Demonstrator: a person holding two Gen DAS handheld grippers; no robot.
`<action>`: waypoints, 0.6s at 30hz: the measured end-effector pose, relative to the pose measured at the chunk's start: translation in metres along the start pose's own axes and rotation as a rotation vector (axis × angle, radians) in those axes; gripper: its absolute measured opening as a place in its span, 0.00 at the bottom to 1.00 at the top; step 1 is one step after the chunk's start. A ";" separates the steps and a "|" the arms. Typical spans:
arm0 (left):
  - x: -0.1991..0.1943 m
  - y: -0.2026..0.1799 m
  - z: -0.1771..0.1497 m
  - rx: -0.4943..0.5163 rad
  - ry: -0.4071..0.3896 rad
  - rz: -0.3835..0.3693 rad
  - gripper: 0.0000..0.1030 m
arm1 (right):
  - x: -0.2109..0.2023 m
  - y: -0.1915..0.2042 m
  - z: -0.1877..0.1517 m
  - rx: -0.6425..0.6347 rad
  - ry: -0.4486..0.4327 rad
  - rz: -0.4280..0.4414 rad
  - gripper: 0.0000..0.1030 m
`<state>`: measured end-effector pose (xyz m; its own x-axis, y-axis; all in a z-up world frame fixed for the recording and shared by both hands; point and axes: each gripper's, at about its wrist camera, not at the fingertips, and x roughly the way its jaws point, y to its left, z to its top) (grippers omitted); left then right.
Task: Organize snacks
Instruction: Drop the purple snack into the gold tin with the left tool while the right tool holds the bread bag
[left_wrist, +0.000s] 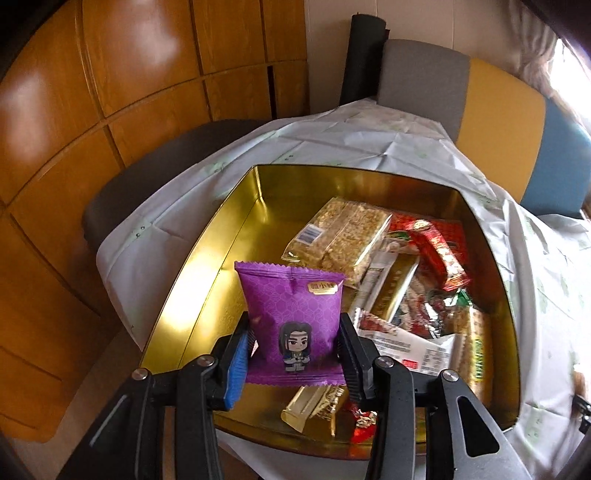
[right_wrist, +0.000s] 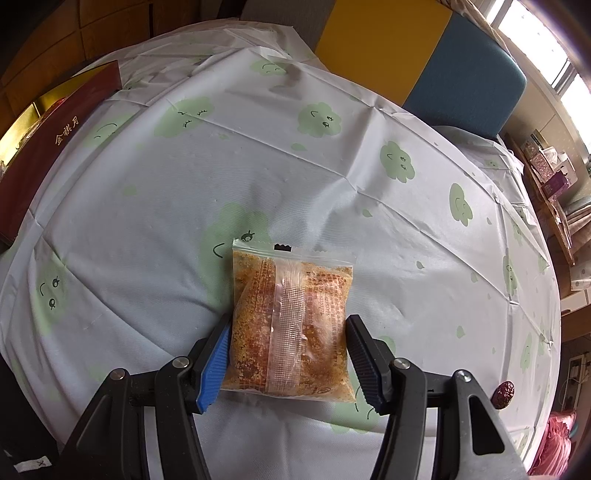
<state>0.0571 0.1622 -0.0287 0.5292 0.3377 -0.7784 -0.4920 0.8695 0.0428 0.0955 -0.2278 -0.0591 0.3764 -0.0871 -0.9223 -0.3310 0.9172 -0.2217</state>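
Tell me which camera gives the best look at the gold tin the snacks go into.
The left wrist view. It looks down into the gold tin, showing its shiny walls and floor and the snack packets piled at its right side, past the purple packet in the left gripper. The right wrist view catches only a gold sliver and dark red outer wall at its left edge.

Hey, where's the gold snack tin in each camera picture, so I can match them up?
Left wrist view: gold tin fills the centre, open, snacks piled at its right side.
Right wrist view: only its dark red side and a gold strip, far left edge.
Shared landmark: the cloud-print tablecloth under it.
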 end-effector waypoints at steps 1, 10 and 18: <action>0.002 0.001 0.000 0.000 0.003 0.001 0.44 | 0.000 0.000 0.000 0.000 -0.001 0.000 0.59; 0.019 0.006 -0.006 -0.012 0.027 0.005 0.44 | 0.001 -0.001 -0.001 -0.002 -0.005 0.001 0.59; 0.009 0.003 -0.007 -0.010 -0.011 0.002 0.56 | 0.000 0.000 0.000 -0.006 -0.006 -0.004 0.59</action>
<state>0.0556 0.1655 -0.0401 0.5356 0.3434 -0.7715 -0.5000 0.8652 0.0381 0.0954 -0.2285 -0.0595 0.3832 -0.0885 -0.9194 -0.3345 0.9145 -0.2274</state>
